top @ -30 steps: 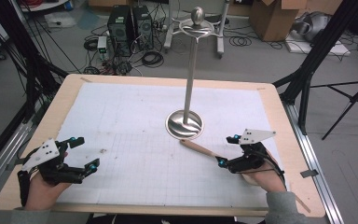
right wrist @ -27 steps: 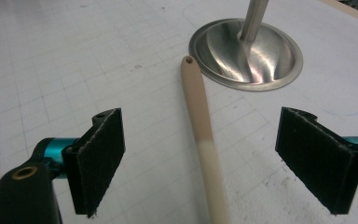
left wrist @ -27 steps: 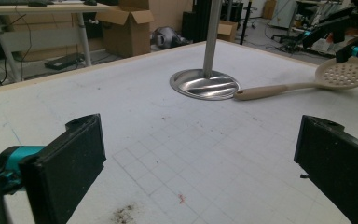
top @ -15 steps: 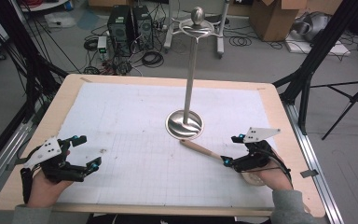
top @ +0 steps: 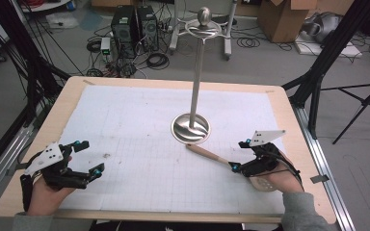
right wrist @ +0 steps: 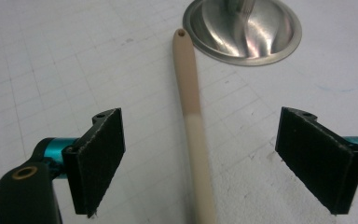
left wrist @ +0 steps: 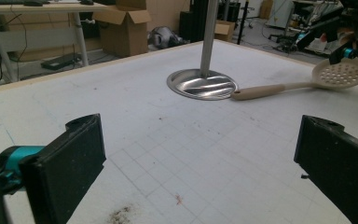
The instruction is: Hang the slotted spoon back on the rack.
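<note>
A beige slotted spoon (top: 207, 154) lies on the white mat, its handle tip beside the round base of a metal stand (top: 191, 128). The perforated head (top: 262, 183) lies under the person's right hand. My right gripper (top: 237, 155) is open, its jaws standing on either side of the handle (right wrist: 192, 112) without touching it. The stand's base (right wrist: 242, 30) is just beyond the handle tip. My left gripper (top: 91, 157) is open and holds nothing near the table's front left. From there the spoon (left wrist: 303, 83) and stand base (left wrist: 202, 84) lie far ahead, beside the right gripper (left wrist: 349, 44).
The stand's tall pole (top: 197, 77) rises from the mat's middle, with a ring and knob on top. The wooden table edge (top: 139, 214) runs close to both hands. Computers, cables and boxes sit on the floor beyond the table.
The right gripper has shifted slightly to the right along the spoon handle. The left gripper has hardly moved.
</note>
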The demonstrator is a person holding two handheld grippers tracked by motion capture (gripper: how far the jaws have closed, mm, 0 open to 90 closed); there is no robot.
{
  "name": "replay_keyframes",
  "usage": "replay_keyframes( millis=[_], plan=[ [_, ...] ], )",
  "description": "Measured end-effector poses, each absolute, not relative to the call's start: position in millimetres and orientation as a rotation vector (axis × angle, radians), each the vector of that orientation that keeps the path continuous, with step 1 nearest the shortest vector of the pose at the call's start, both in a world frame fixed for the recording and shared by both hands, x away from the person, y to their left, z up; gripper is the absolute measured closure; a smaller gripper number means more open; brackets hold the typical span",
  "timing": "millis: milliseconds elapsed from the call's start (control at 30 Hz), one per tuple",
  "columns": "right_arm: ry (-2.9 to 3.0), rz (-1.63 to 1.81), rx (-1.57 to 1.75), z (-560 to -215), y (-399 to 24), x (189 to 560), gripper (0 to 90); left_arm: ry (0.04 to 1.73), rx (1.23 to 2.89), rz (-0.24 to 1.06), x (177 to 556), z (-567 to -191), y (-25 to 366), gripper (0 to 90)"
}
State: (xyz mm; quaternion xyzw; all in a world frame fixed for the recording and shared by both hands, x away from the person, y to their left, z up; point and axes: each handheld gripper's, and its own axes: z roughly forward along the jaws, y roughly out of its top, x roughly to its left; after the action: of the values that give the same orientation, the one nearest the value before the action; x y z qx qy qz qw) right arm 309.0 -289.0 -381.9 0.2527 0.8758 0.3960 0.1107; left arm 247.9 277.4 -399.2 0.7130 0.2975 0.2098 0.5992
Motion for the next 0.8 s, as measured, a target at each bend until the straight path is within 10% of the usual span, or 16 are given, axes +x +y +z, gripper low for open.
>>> replay_keyframes(
  millis=[800],
  plan=[
    [2.743, 0.959, 0.737, -401.7, -281.3, 321.5, 15.4, 0.703, 1.660, 0.498, 243.1, -399.9, 279.3, 2.2]
  ],
)
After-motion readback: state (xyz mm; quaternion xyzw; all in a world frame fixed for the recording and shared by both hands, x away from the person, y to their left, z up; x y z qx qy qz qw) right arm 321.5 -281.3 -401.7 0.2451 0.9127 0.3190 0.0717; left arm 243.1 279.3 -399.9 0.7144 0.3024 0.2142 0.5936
